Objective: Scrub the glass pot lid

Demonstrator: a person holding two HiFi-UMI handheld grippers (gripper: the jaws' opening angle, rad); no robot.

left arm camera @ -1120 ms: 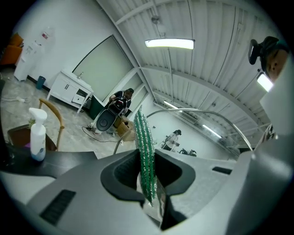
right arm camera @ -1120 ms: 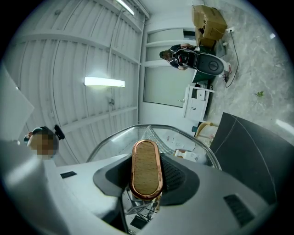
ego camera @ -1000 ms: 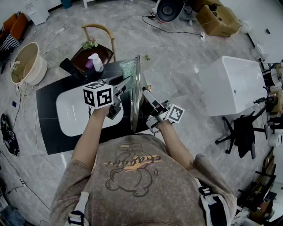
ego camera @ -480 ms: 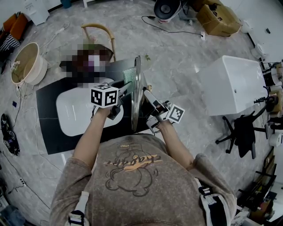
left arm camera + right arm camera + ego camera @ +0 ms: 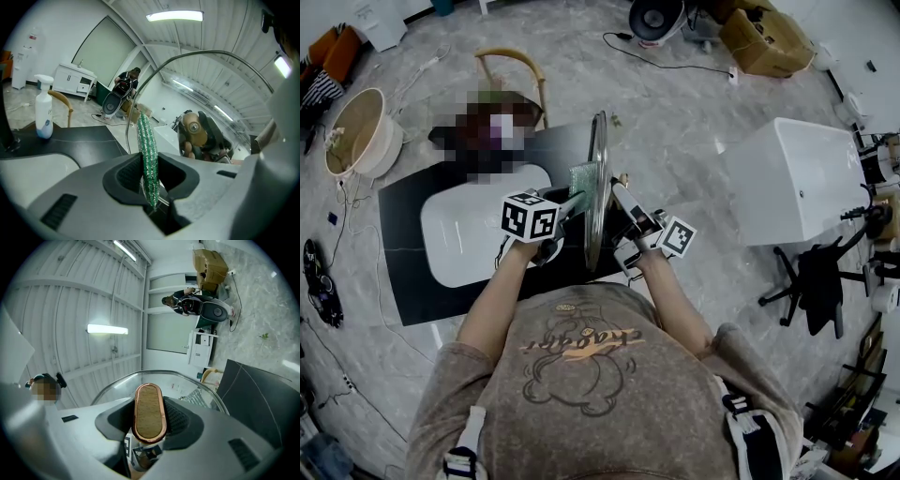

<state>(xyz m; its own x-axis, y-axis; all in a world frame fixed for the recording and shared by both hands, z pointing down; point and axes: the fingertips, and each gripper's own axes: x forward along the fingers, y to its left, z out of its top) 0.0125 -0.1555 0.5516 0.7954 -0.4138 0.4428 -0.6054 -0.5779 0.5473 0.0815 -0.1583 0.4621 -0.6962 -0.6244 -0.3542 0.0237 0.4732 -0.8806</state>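
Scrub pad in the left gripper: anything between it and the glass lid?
Nothing visible. The green scrub pad, clamped in the left gripper, sits right beside the upright glass lid; the right gripper grips the lid handle from the far side.

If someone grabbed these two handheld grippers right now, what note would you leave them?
Left gripper: shut on the green scrubbing pad.
Right gripper: shut on the wooden handle, holding the glass lid upright on edge above the black counter.
Pad sits right beside the glass; contact unclear.
How much is scrubbed cannot be told.
Left: rub the pad over the glass.
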